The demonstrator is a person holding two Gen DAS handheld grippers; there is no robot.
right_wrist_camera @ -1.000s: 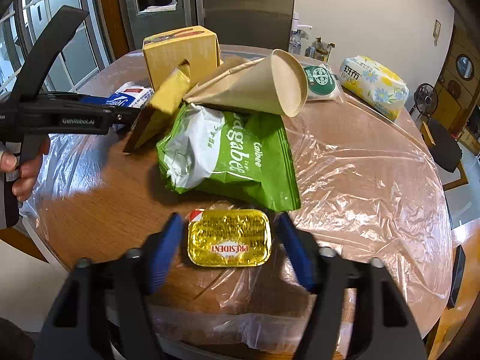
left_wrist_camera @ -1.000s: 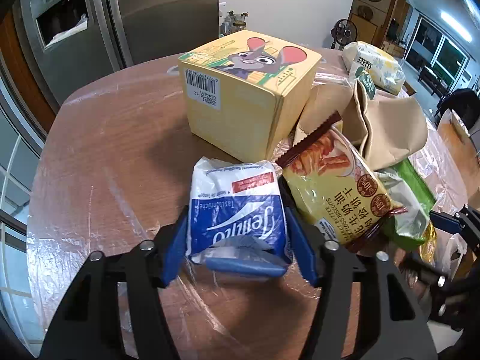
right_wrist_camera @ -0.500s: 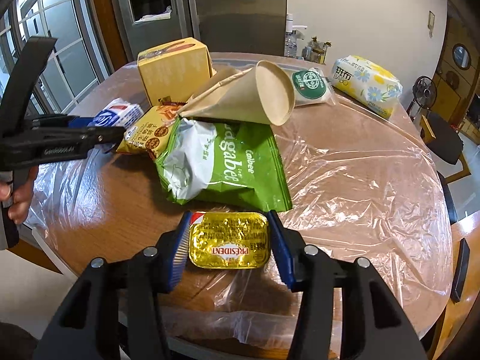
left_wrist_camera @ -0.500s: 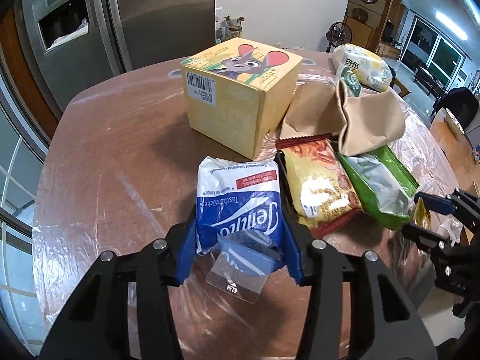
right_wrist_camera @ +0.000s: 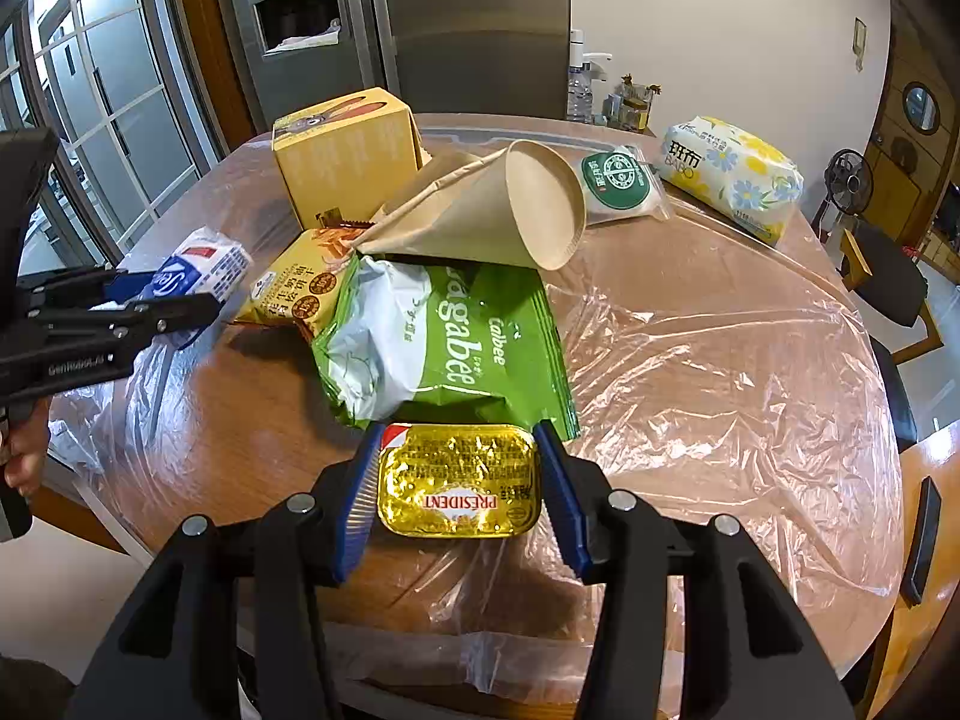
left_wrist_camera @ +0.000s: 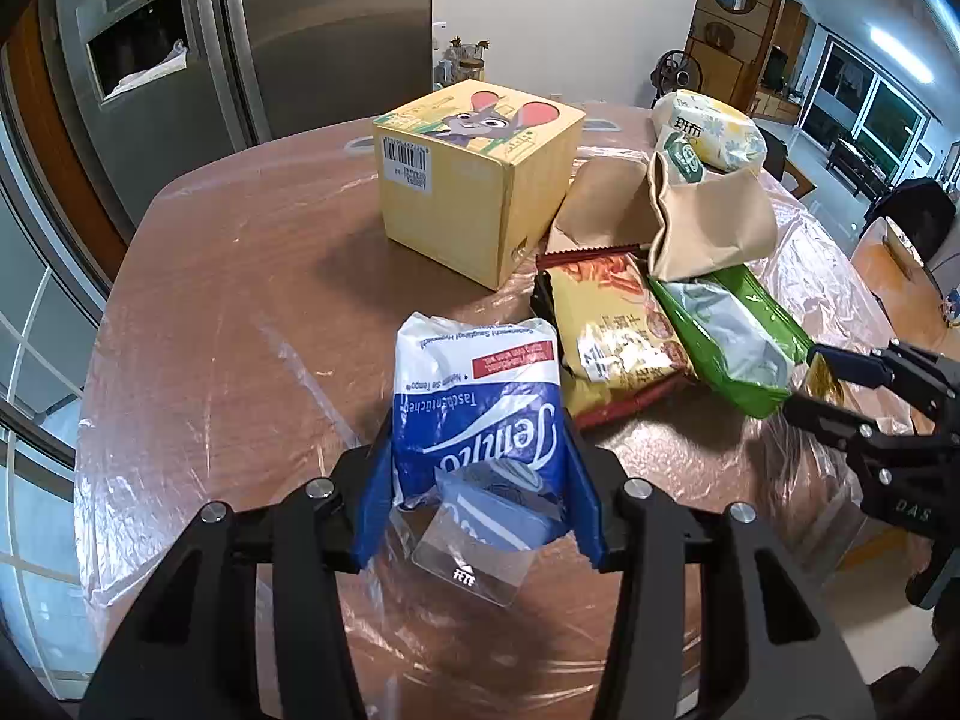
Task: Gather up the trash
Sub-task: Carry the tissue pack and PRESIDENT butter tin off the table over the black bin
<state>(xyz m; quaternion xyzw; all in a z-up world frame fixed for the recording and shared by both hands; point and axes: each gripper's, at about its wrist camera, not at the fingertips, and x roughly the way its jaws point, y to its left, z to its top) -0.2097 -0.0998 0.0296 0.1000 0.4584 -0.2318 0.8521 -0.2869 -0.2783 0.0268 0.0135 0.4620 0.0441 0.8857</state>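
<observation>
My left gripper (left_wrist_camera: pixel 477 480) is shut on a blue and white Tempo tissue pack (left_wrist_camera: pixel 477 396) and holds it just above the table's near edge; the pack also shows in the right wrist view (right_wrist_camera: pixel 201 270). My right gripper (right_wrist_camera: pixel 459 480) is shut on a gold President butter pack (right_wrist_camera: pixel 459 483) at the table's front edge. A yellow snack bag (left_wrist_camera: pixel 612 324), a green Calbee bag (right_wrist_camera: pixel 456 336) and a brown paper cone (right_wrist_camera: pixel 492 210) lie together on the table.
A yellow cartoon box (left_wrist_camera: pixel 474 174) stands mid-table. A green round-label pack (right_wrist_camera: pixel 621 183) and a flowered tissue pack (right_wrist_camera: pixel 729 171) lie at the far right. Clear plastic film (right_wrist_camera: pixel 720 372) covers the round wooden table. A steel fridge (left_wrist_camera: pixel 270 30) stands behind.
Both grippers have drawn back toward the table's near edge with their packs. The right gripper closed onto the butter pack. The yellow snack bag dropped flat onto the table.
</observation>
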